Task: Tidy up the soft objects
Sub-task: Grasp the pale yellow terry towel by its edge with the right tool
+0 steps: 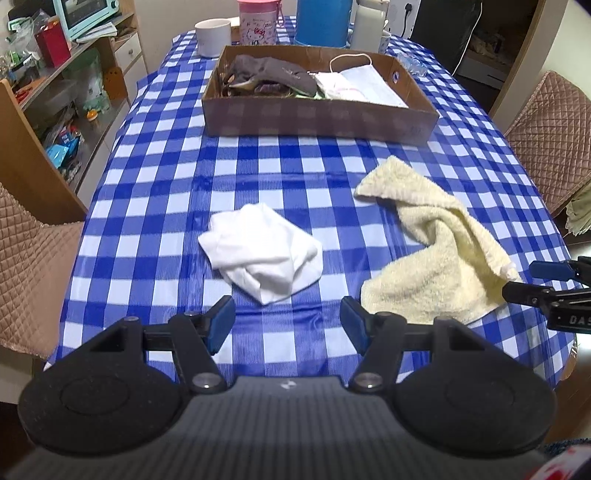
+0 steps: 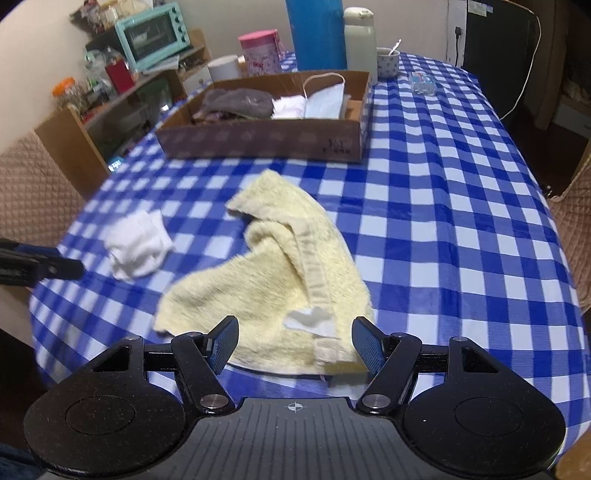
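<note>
Table (image 1: 155,206): covered with a blue-and-white checked cloth; carries all items below.

White cloth (image 1: 262,254): crumpled in a loose heap on the near half of the table, just beyond the left gripper, apart from its fingers.

Yellow towel (image 2: 280,280): rumpled, lying flat on the table to the right of the white cloth, with a white label near its near edge. Its near edge lies between and beneath the right gripper's fingers; whether a pad touches it is hard to tell, since that edge is blurred.

Cardboard box (image 1: 317,118): shallow tray at the far half of the table. Contains a dark grey garment (image 1: 269,72) on the left, a small white cloth and a face mask (image 1: 369,83) on the right.

Left gripper (image 1: 288,321): jaws spread wide, nothing between them, pointing steeply down at the table in front of the white cloth.

Right gripper (image 2: 293,341): jaws spread wide, not clamped on anything, angled down over the towel's near edge.

Behind the box: white mug (image 1: 212,37), pink container (image 1: 258,23), blue flask (image 1: 323,22), pale bottle (image 2: 360,40).
</note>
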Motion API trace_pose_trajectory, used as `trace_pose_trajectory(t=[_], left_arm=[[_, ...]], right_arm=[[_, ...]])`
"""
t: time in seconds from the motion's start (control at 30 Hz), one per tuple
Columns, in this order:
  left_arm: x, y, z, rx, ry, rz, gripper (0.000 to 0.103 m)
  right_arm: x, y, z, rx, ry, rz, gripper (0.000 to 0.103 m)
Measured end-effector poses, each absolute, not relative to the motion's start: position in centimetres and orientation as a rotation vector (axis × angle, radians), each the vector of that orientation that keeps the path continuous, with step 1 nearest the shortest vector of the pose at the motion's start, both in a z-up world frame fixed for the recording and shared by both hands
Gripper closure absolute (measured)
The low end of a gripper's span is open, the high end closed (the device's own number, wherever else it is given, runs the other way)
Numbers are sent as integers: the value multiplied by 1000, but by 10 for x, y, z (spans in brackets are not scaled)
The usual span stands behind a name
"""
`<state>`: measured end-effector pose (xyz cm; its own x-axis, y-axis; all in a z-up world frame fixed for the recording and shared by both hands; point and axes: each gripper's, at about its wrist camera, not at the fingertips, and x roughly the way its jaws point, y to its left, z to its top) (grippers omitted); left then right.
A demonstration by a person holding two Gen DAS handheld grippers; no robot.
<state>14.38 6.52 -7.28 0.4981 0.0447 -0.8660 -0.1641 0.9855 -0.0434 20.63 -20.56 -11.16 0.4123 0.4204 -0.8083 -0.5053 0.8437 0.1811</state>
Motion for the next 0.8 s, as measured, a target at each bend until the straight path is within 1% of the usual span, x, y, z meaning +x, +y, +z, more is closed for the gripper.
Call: trace_pose_trajectory(t=[0.1, 0.13, 0.17, 0.2, 0.23, 0.3, 0.37, 0.4, 0.43, 0.57, 0.8], left_arm=[[141, 65, -76, -132, 1049, 130, 43], [141, 65, -77, -133, 1051, 130, 43], [141, 65, -78, -133, 1051, 131, 43], [140, 65, -78, -132, 1051, 132, 43], [141, 65, -78, -132, 1051, 132, 43], [141, 65, -79, -131, 1050, 132, 43], [141, 65, -79, -130, 1048, 131, 43], [142, 65, -80, -130, 1048, 130, 43], [142, 64, -80, -129, 1048, 130, 43], [145, 64, -80, -128, 1046, 129, 43], [150, 64, -76, -122, 1029, 124, 43]], right_arm=[[206, -206, -123, -148, 994, 558, 34], [206, -206, -127, -159, 998, 550, 36], [207, -207, -131, -169, 1002, 542, 41], [207, -207, -134, -175, 1002, 539, 43], [208, -208, -137, -181, 1000, 534, 47], [210, -210, -140, -188, 1002, 521, 56], [212, -214, -139, -173, 989, 518, 72], [213, -216, -137, -164, 979, 521, 78], [214, -219, -133, -154, 963, 524, 89], [217, -231, -110, -98, 877, 509, 90], [231, -251, -46, -9, 686, 499, 91]])
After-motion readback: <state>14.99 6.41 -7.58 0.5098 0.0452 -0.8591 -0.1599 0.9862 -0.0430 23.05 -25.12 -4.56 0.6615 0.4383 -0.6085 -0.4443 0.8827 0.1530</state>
